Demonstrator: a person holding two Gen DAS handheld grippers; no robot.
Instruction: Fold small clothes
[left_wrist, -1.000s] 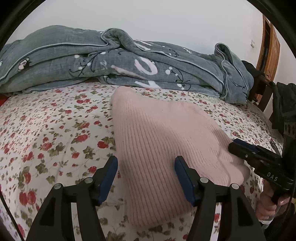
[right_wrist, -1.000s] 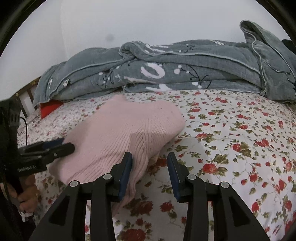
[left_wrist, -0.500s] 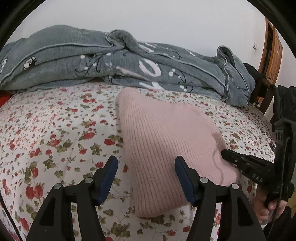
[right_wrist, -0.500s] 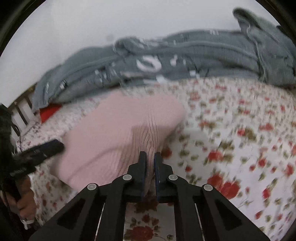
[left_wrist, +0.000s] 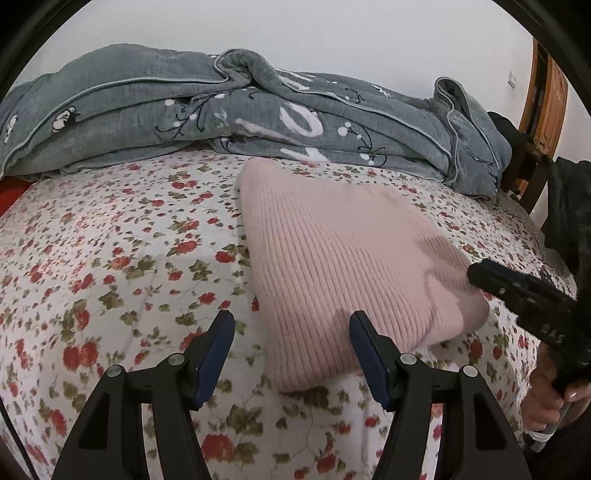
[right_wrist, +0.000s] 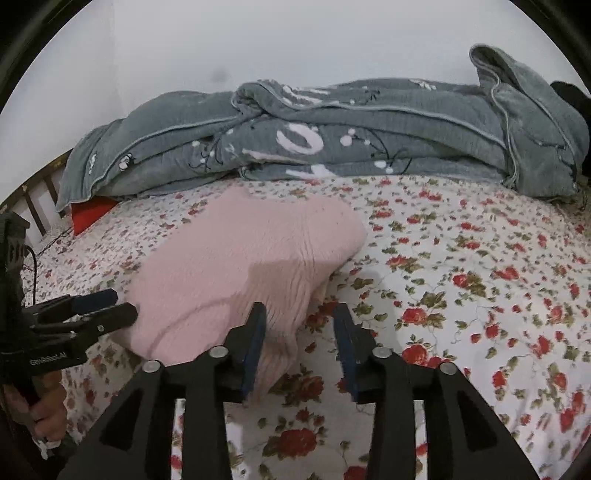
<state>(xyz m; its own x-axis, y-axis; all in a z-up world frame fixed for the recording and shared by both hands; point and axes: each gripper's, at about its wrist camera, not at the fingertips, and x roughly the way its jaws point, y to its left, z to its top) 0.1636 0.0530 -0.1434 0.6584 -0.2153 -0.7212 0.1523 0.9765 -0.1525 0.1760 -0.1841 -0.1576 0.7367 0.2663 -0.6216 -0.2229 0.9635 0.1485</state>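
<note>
Right gripper (right_wrist: 299, 343): nearest in its own view. Its jaws have just been opening after a pinch on the near right corner of the pink knit; the blue pads now stand apart, and the left pad lies against the cloth's edge without clamping it. Released.
What that means: the corner has been let go, so this fold looks set down; I judge the piece near done, with perhaps a smoothing or a last tuck to follow.
Left gripper (left_wrist: 291, 354): jaws apart and unchanged over the last second, hovering above the near left edge of the knit, holding nothing. The right pad overlaps the cloth in its view; I cannot tell whether it touches.
Pink knit (left_wrist: 343, 266): a small ribbed garment, folded into a thick, roughly rectangular bundle. It lies on the floral bedsheet (left_wrist: 110, 266) near the front edge of the bed, between the two grippers. Edges are rounded and soft; the near right corner sags a little, with an inner layer peeping out underneath.
Grey quilt (left_wrist: 258, 110): heaped along the far side of the bed against the wall, just beyond the knit's far corner.
</note>
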